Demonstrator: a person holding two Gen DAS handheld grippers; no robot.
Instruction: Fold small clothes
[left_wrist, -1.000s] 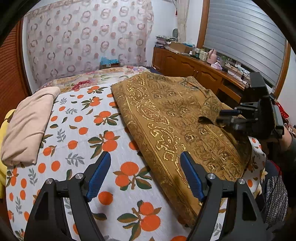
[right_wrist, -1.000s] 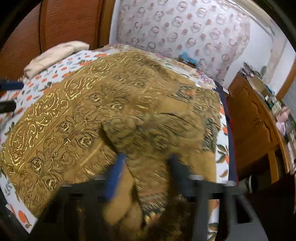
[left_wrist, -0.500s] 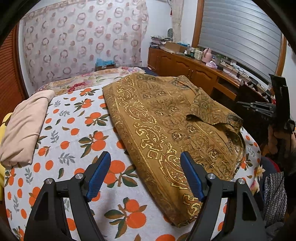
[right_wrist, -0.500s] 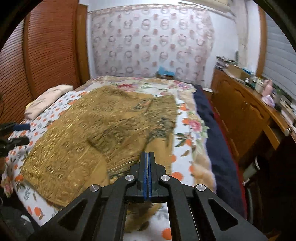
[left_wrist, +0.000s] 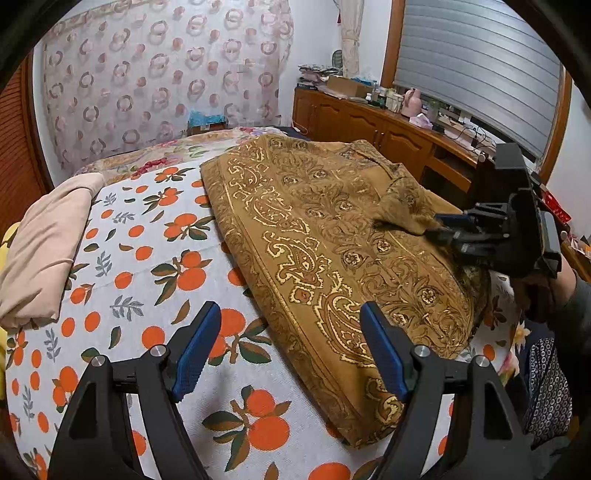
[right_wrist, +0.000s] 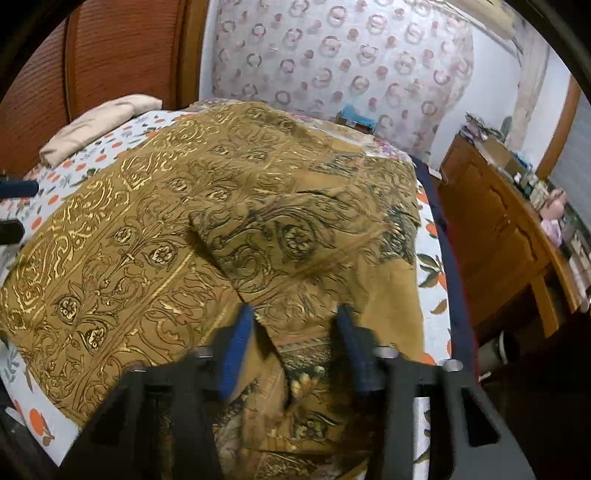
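Lying spread on the bed (left_wrist: 155, 266), the brown patterned garment (left_wrist: 314, 229) had one folded flap between the right gripper (right_wrist: 295, 332)'s parted fingers; a slack hold could let it flop back. The left gripper (left_wrist: 290, 347), fingers apart and empty, pinned nothing, so the cloth might drag.

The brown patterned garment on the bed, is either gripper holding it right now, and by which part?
Nothing is held. The right gripper is open, its fingers straddling a folded-over flap of the brown garment. The left gripper is open above the bedsheet.
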